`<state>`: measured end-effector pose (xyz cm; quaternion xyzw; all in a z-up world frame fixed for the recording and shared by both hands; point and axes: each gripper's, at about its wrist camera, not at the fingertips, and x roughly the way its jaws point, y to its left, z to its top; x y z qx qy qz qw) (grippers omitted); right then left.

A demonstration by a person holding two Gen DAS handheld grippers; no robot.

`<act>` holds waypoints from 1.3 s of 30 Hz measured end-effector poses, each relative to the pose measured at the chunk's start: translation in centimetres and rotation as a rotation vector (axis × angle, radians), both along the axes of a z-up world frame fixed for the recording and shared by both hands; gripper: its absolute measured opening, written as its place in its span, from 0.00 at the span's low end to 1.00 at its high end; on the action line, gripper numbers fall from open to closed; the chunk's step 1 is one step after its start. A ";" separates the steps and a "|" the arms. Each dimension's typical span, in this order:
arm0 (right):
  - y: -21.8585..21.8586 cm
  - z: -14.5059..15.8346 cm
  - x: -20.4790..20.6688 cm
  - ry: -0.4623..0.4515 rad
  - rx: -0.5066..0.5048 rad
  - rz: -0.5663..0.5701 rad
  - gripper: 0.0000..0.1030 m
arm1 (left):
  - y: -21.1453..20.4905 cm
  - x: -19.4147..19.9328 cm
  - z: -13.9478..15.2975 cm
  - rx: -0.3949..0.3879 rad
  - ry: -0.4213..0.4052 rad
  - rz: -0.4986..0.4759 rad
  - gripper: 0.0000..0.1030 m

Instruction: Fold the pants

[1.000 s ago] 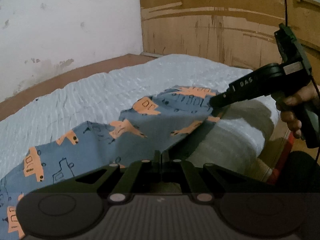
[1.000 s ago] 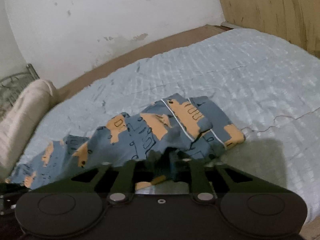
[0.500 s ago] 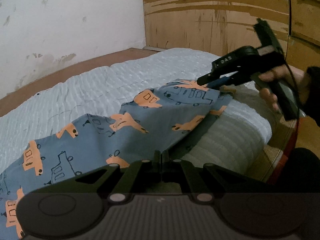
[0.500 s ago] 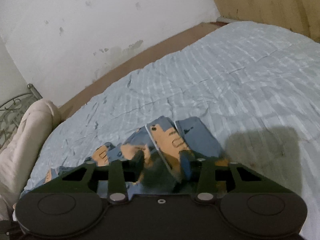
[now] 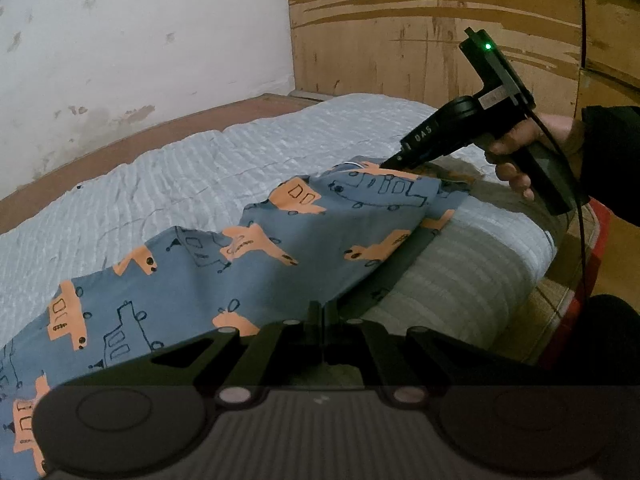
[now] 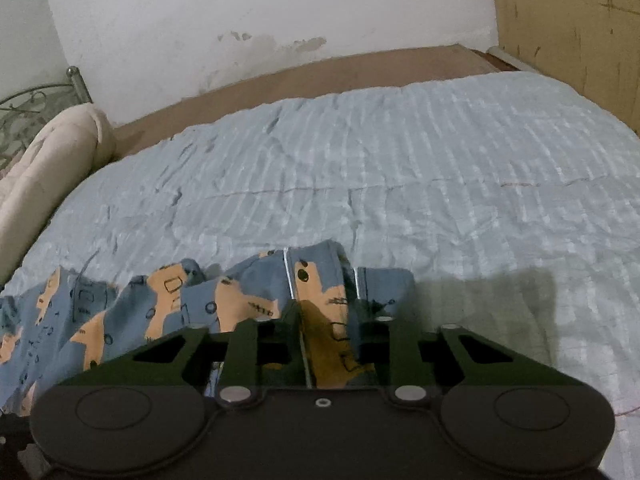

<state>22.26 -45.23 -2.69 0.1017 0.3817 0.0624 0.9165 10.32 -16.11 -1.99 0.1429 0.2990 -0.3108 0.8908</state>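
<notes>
Blue pants (image 5: 280, 256) printed with orange cars lie stretched across the pale blue bedspread (image 5: 192, 168). My left gripper (image 5: 322, 312) is shut on the near edge of the pants, and the cloth rises from its fingertips. In the left wrist view, my right gripper (image 5: 394, 160), held by a hand (image 5: 516, 152), sits at the far end of the pants. In the right wrist view, that gripper (image 6: 326, 314) has its jaws closing on a bunched fold of the pants (image 6: 320, 292), and the fabric fills the gap between the fingers.
A beige rolled pillow (image 6: 48, 160) and a metal bed frame (image 6: 28, 104) are at the left. A wooden panel (image 5: 420, 28) stands behind the bed, beside a white wall (image 5: 140, 40). The mattress edge (image 5: 500, 280) drops off at the right.
The right gripper slid forward onto the end of the pants and its jaws narrowed around the fabric. The left gripper has stayed put, still shut.
</notes>
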 end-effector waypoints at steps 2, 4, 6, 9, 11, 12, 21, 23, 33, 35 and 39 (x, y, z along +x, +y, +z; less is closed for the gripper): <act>-0.2 -0.2 -0.1 0.001 0.003 -0.005 0.09 | 0.0 0.0 0.0 0.003 -0.004 0.001 0.00; -0.4 -0.1 -0.4 -0.014 0.005 -0.015 0.06 | 0.0 -0.1 0.1 -0.002 -0.014 0.007 0.00; -0.2 0.6 -0.9 -0.052 -0.023 -0.018 0.05 | 0.1 -0.1 0.3 -0.011 -0.027 0.022 0.00; -0.6 2.0 -1.8 -0.113 -0.061 -0.043 0.05 | -0.1 0.2 0.6 -0.024 -0.027 0.025 0.00; -1.4 2.7 -2.4 -0.124 -0.057 -0.061 0.05 | -0.3 0.1 0.7 -0.025 -0.036 0.017 0.00; -1.8 2.9 -2.7 -0.124 -0.066 -0.069 0.05 | -0.5 0.1 0.6 -0.024 -0.040 0.012 0.00; -3.5 0.8 -4.5 -0.054 -0.055 -0.114 0.05 | -0.8 0.0 -0.4 0.016 -0.033 -0.012 0.00; -3.5 0.8 -4.3 -0.057 -0.050 -0.120 0.05 | -0.8 0.0 -0.5 0.023 -0.036 -0.014 0.00; -3.0 0.2 -3.7 -0.049 -0.093 -0.125 0.07 | 0.3 -0.3 -0.3 -0.030 -0.003 0.019 0.36; -2.8 0.1 -3.8 -0.054 -0.105 -0.129 0.11 | 0.9 -0.3 0.1 -0.058 -0.014 0.056 0.64; -1.7 1.0 -4.7 -0.091 -0.184 -0.138 0.52 | 2.5 0.0 1.0 -0.110 -0.007 0.135 0.82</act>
